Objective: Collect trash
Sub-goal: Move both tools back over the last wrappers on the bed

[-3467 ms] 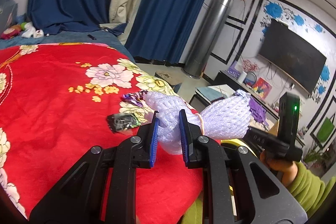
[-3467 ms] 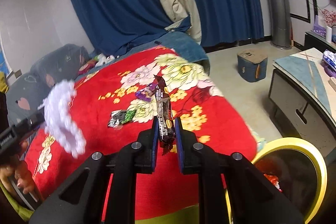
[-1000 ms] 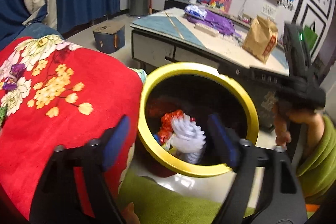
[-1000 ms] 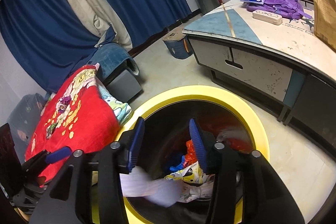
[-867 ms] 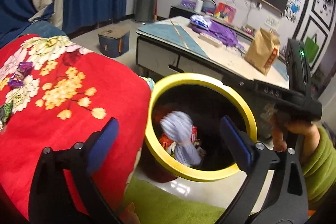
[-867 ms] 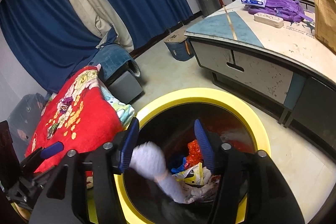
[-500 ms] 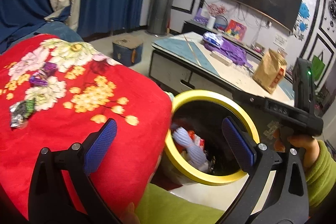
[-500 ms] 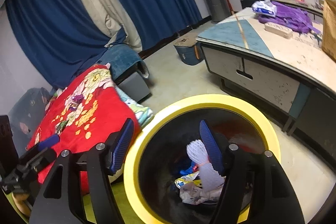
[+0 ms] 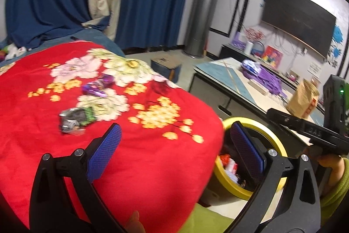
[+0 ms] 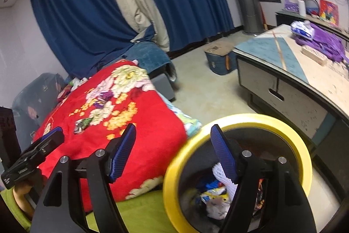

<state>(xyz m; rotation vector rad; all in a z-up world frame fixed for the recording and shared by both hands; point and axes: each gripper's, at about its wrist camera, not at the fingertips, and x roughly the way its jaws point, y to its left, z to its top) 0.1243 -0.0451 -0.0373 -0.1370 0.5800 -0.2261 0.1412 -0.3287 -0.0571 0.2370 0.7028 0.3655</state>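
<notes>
Both jaws are spread wide, nothing gripped: left gripper (image 9: 174, 145), right gripper (image 10: 173, 151). Two wrappers are left on the red blanket (image 9: 141, 167): black-green wrapper (image 9: 75, 118), purple wrapper (image 9: 97, 87). Foam net (image 10: 220, 176) is seen inside the yellow-rimmed bin (image 10: 250, 119).

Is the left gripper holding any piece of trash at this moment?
No, the left gripper is wide open with nothing between its blue pads, and the wrappers lie on the red blanket.
</notes>
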